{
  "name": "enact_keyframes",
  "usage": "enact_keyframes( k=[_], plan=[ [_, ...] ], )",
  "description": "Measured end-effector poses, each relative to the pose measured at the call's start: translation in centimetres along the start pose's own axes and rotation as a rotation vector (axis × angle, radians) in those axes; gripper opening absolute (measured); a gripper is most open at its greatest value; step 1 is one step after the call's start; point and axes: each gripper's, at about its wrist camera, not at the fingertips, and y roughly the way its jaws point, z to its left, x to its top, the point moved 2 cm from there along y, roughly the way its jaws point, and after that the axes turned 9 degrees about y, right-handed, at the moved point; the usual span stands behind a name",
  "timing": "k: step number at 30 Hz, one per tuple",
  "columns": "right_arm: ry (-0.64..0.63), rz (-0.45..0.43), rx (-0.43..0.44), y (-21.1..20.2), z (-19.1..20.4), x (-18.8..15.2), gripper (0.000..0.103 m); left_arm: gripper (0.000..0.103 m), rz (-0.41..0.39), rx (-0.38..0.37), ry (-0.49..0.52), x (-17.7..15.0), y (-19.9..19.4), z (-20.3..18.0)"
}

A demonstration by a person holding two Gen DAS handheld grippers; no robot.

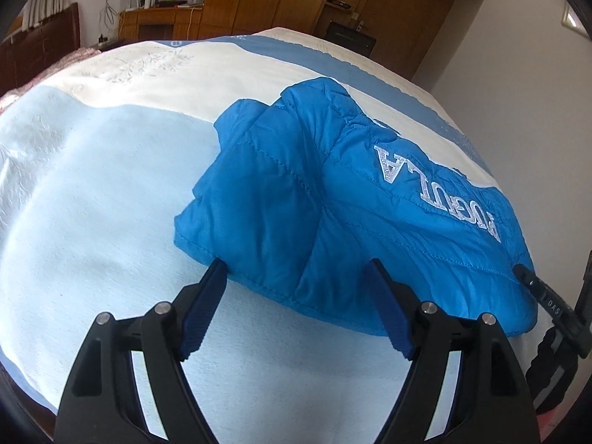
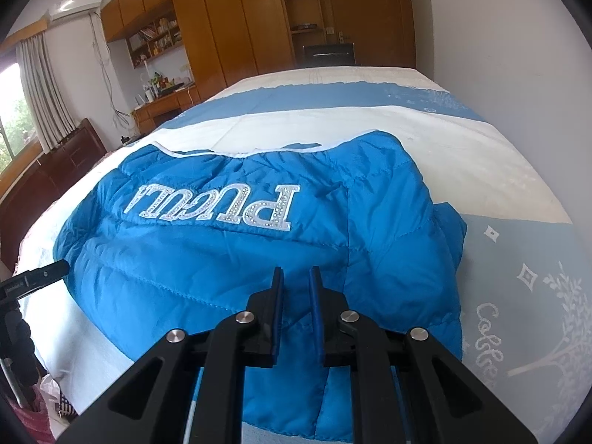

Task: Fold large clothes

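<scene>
A blue quilted jacket (image 1: 333, 199) with white glittery letters lies partly folded on the bed, sleeves tucked over its body. It also fills the middle of the right wrist view (image 2: 229, 259). My left gripper (image 1: 296, 277) is open, its jaws wide apart at the jacket's near hem, with the hem edge lying between them. My right gripper (image 2: 298, 277) sits over the jacket's near edge with its jaws nearly together and a fold of blue fabric between them. The left gripper's tip (image 2: 48, 272) shows at the jacket's left edge in the right wrist view.
The bed (image 1: 111, 192) has a pale blue, cream and blue cover. Wooden wardrobes (image 2: 229, 37) and a desk (image 2: 166, 103) stand beyond the bed. A dark wooden headboard (image 2: 55, 170) runs along the left. A white wall (image 2: 518, 55) is on the right.
</scene>
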Motion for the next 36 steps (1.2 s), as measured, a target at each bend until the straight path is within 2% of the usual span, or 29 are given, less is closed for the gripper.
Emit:
enact_keyframes(
  k=[10, 20, 24, 33, 35, 36],
  plan=[
    [0.000, 0.012, -0.006, 1.1, -0.2, -0.4, 0.013, 0.078, -0.009, -0.081, -0.055, -0.2, -0.2, 0.4],
    [0.001, 0.006, -0.005, 2.0, -0.4, -1.0, 0.013, 0.079, -0.010, -0.108, -0.095, -0.4, 1.0, 0.5],
    [0.009, 0.008, 0.003, 2.1, -0.5, -1.0, 0.013, 0.080, 0.001, -0.120, -0.142, -0.1, 2.0, 1.5],
    [0.010, 0.010, 0.005, 2.1, -0.5, -1.1, 0.013, 0.083, 0.003, -0.150, -0.219, 1.6, 4.7, 3.0],
    [0.010, 0.010, 0.005, 2.1, -0.5, -1.0, 0.013, 0.082, 0.005, -0.156, -0.242, 2.2, 5.2, 3.4],
    [0.010, 0.011, 0.006, 2.1, -0.5, -1.1, 0.013, 0.078, 0.007, -0.157, -0.251, 2.5, 5.4, 3.7]
  ],
)
